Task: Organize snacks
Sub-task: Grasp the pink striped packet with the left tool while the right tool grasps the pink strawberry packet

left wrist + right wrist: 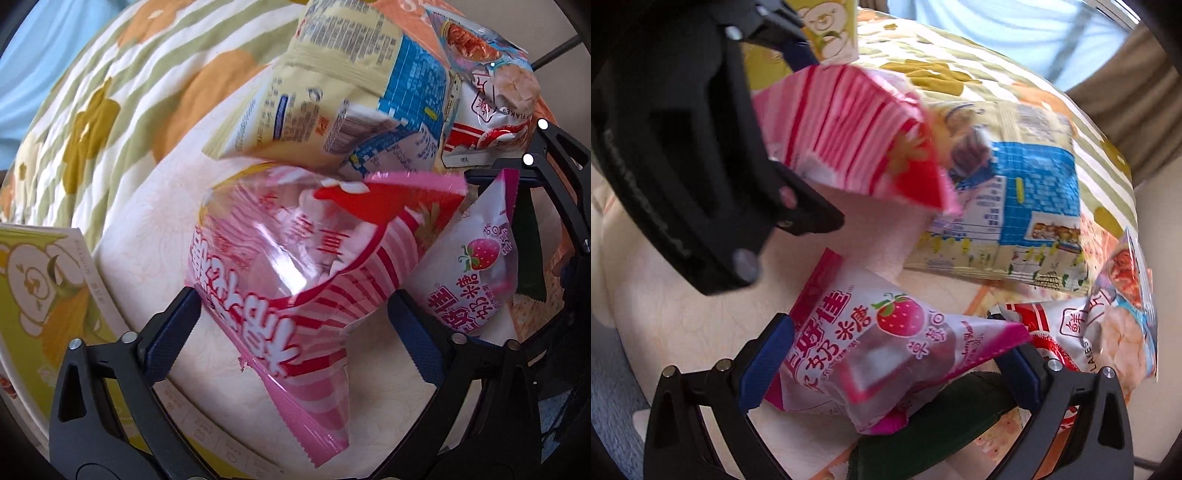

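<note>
Cream bed (155,229) with flowered quilt (92,122), curtain (1137,110) behind, left tool (291,325) spread around striped pink bag (280,266), right tool (890,365) spread around strawberry packet (864,343), yellow bag (332,92) beyond.

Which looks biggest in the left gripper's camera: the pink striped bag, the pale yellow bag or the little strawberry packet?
1. Pink striped bag, though it lies nearest the lens, which inflates it.
2. Pale yellow bag, farther off, so it may truly match or exceed it.
3. Strawberry packet, clearly smallest.
</note>
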### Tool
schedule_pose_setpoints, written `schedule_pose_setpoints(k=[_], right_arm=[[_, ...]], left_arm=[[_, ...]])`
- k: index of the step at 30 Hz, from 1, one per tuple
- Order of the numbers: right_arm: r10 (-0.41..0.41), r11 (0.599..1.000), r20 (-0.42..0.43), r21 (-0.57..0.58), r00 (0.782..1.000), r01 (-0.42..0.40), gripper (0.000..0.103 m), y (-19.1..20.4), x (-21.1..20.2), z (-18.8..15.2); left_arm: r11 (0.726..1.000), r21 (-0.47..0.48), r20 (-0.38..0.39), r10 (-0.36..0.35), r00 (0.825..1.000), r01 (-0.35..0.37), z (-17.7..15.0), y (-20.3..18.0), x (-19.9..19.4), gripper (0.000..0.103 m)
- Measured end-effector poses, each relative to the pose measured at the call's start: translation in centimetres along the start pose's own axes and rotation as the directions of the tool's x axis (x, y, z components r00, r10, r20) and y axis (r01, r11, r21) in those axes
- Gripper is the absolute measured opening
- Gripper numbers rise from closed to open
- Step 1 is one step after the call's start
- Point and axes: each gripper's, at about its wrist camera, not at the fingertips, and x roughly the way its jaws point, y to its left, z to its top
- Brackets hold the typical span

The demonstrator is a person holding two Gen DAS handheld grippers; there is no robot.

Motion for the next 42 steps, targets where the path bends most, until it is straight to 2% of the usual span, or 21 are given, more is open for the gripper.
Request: schedule_pose_setpoints(k=[2,4,11,15,17,21,22,28,31,37,42], right_arm=[[-0.008,1.000,-0.004,-0.023,1.000,0.008,0.102,0.5,0.0,-0.1],[-0.010,0.999,-0.006,-0.040,1.000,0.010,0.102,0.7,-0.1,-0.4],[-0.029,0.996,-0.005,-0.079,1.000,0.029,0.102,2.0,-0.3,-1.0],[-0.028,0.997,0.016,-0.069,0.999,0.029,0.101,2.8,-0.9,-1.2],[-0.029,0.997,0.029,-0.068,0.999,0.031,0.097,3.2,-1.3,-1.6],[-0.052,0.994,0.041,-0.091,0.998,0.055,0.085,4.3,-1.6,-1.4],[-0.054,0.994,0.041,-0.095,0.998,0.057,0.077,4.6,-1.7,-1.3],[-0.060,0.993,0.050,-0.104,0.997,0.065,0.067,5.2,-2.2,-1.2],[-0.049,0.996,0.058,-0.073,0.997,0.053,0.060,5.0,-2.9,-1.4],[-0.030,0.999,0.091,-0.009,0.995,0.031,0.054,4.9,-4.6,-1.9],[-0.019,1.000,0.151,0.009,0.988,0.017,0.051,5.2,-7.4,-1.6]], left_arm=[[1.000,-0.004,-0.006,0.004,1.000,-0.004,0.0,0.0,0.3,0.083],[1.000,-0.006,-0.005,0.016,1.000,-0.016,0.0,0.1,0.4,0.075],[1.000,-0.016,0.031,0.021,0.999,-0.021,-0.3,0.2,-0.2,0.066],[0.999,-0.031,0.046,0.044,0.998,-0.042,-1.1,-0.3,-1.2,0.063],[0.998,-0.051,0.053,0.051,0.997,-0.048,-1.6,-0.2,-1.7,0.063],[0.995,-0.092,0.058,0.051,0.997,-0.046,-2.5,0.0,-2.3,0.062],[0.994,-0.102,0.061,0.049,0.997,-0.043,-2.7,0.1,-2.4,0.062],[0.989,-0.145,0.077,0.043,0.996,-0.032,-3.8,0.3,-3.1,0.060],[0.987,-0.161,0.093,0.044,0.995,-0.029,-4.5,0.2,-3.7,0.059],[0.983,-0.181,0.119,0.062,0.991,-0.039,-5.8,-0.4,-5.5,0.058],[0.975,-0.218,0.164,0.076,0.984,-0.039,-7.2,-0.8,-7.8,0.057]])
